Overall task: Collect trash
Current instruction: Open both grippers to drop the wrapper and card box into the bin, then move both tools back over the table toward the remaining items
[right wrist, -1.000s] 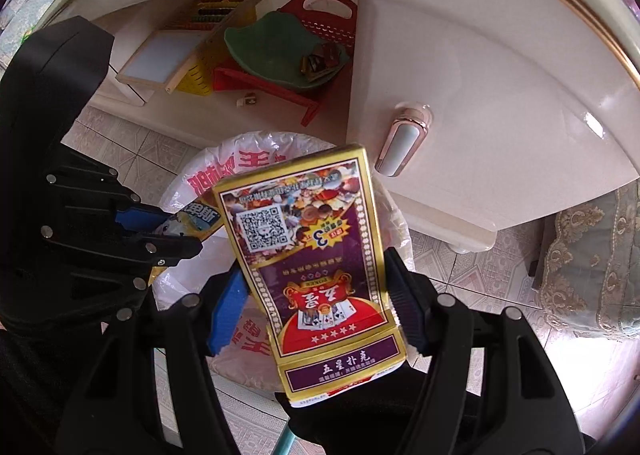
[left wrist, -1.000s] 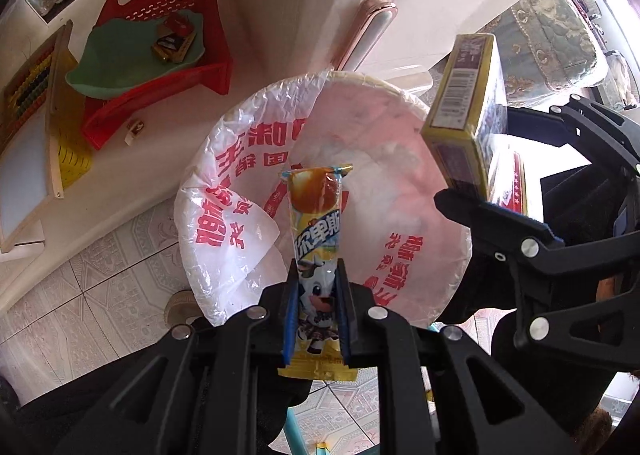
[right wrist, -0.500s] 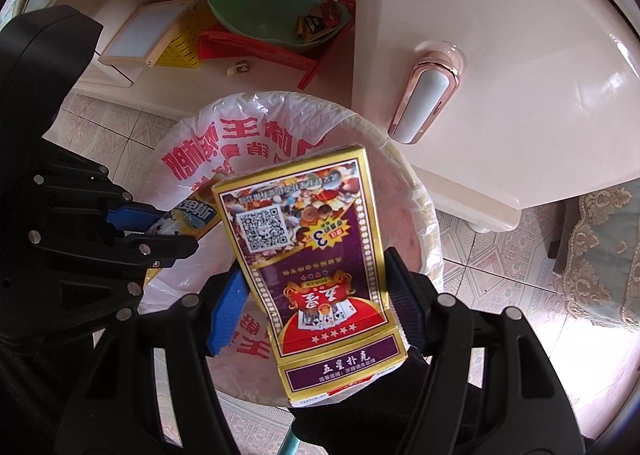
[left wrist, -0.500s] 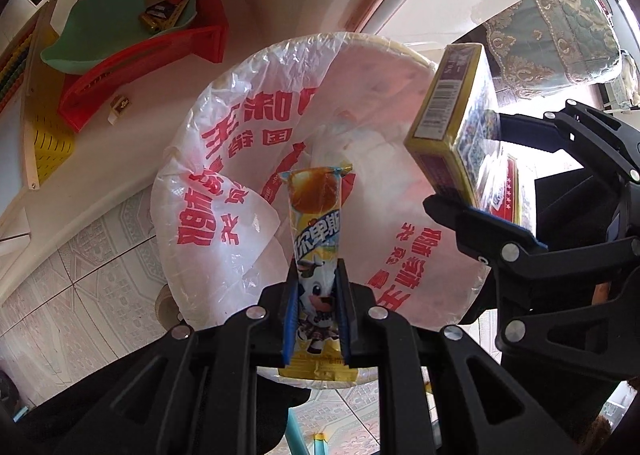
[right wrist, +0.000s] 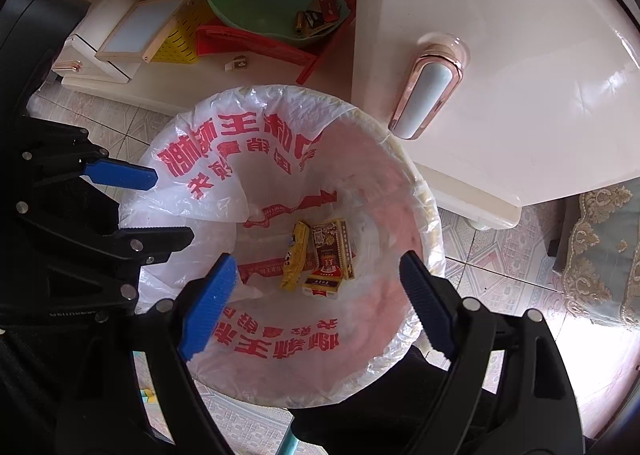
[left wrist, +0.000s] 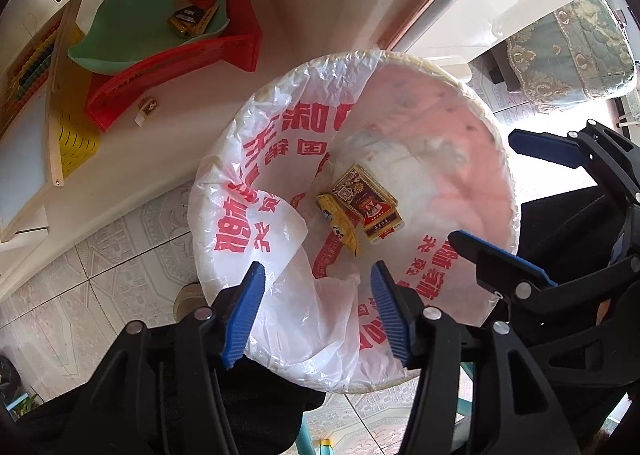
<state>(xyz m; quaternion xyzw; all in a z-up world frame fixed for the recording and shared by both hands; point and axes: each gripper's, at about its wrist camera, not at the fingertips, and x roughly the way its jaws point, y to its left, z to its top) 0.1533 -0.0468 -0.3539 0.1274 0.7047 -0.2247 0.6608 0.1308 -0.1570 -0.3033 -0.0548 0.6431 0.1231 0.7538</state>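
Observation:
A round trash bin (left wrist: pixel 482 105) (right wrist: pixel 434 227) lined with a white plastic bag (left wrist: pixel 256 211) (right wrist: pixel 208 159) printed in red stands on the tiled floor below both grippers. At its bottom lie a yellow and purple playing-card box (left wrist: pixel 368 205) (right wrist: pixel 334 255) and a yellow snack wrapper (left wrist: pixel 342 227) (right wrist: pixel 294 259), side by side. My left gripper (left wrist: pixel 317 275) (right wrist: pixel 172 205) hangs over the bin's near rim, jaws opening, nothing between them. My right gripper (right wrist: pixel 318 261) (left wrist: pixel 484 187) hangs beside it over the bin, jaws also opening wide and holding nothing.
A white cabinet with a rose-gold handle (left wrist: pixel 424 7) (right wrist: pixel 426 95) stands right behind the bin. On a low shelf sit a red basket (left wrist: pixel 224 51) with a green dish (left wrist: pixel 132 35) of small packets, an abacus board (left wrist: pixel 40 67) and a tiny box (left wrist: pixel 148 109). Patterned upholstery (left wrist: pixel 568 55) lies to the right.
Both grippers have let go. The snack wrapper left my left gripper and the card box left my right gripper; both now lie at the bottom of the bin.

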